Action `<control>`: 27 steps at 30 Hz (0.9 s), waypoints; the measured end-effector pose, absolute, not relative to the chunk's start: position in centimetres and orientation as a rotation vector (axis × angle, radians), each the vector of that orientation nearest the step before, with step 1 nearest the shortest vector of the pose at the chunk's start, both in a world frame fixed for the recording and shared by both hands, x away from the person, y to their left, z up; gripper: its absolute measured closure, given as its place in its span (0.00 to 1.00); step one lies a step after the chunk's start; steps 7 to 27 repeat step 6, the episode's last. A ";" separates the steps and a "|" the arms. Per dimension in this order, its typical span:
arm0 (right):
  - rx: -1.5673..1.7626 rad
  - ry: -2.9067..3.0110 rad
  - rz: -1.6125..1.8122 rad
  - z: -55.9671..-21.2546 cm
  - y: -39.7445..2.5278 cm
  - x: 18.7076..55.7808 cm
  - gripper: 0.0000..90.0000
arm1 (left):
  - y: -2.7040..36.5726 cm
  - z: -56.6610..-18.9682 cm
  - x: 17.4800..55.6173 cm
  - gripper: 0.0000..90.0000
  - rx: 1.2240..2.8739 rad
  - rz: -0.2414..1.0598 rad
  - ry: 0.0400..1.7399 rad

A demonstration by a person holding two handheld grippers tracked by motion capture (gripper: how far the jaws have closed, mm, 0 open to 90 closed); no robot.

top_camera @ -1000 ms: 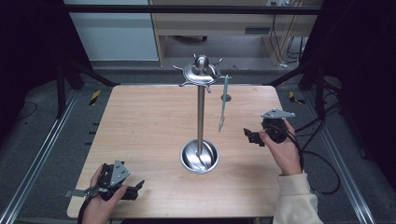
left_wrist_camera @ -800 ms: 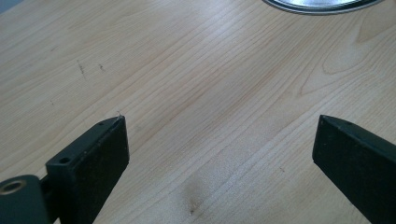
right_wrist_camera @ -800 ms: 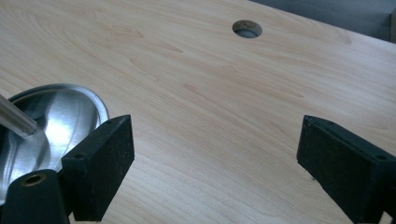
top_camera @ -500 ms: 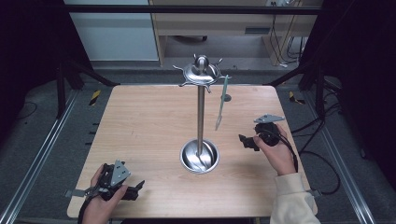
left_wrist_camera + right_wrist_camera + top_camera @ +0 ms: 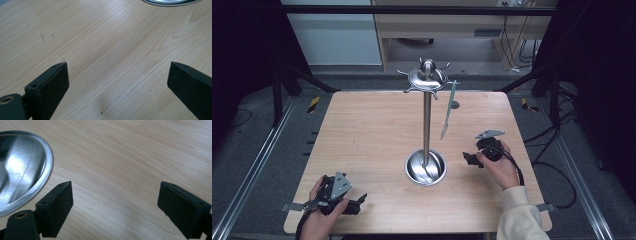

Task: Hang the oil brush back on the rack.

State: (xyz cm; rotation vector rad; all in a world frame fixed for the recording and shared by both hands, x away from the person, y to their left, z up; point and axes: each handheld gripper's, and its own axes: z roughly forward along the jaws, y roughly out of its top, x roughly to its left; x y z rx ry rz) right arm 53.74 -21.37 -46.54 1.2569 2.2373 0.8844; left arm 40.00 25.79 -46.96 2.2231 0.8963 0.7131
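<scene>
A steel utensil stand [image 5: 427,120] rises from a round dish base [image 5: 426,167] at the table's middle. From one of its top hooks a slim metal utensil [image 5: 448,109] hangs on the right side. My right gripper [image 5: 472,159] is low over the table just right of the base, open, nothing between its jaws. In the right gripper view [image 5: 115,205] the base rim [image 5: 37,167] lies at the left. My left gripper [image 5: 357,206] rests at the front left corner, open and empty. The left gripper view [image 5: 117,77] looks along bare wood with the base rim [image 5: 170,2] at the top edge.
The wooden table [image 5: 362,130] has a small round hole [image 5: 455,104] near its back right. Metal rails run along both sides on the floor. A cabinet stands beyond the far edge.
My right gripper has moved down and toward the front, closer to the stand's base. The hanging utensil swings slightly. The left gripper has stayed put.
</scene>
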 end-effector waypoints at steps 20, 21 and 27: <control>1.261 2.263 0.893 -47.2 -21.0 53.8 0.15 | 25.8 -47.0 40.0 0.04 2.226 0.715 0.895; 1.261 2.263 0.893 -47.2 -21.0 53.8 0.15 | 25.8 -47.0 40.0 0.04 2.226 0.715 0.895; 1.261 2.263 0.893 -47.2 -21.0 53.8 0.15 | 25.8 -47.0 40.0 0.04 2.226 0.715 0.895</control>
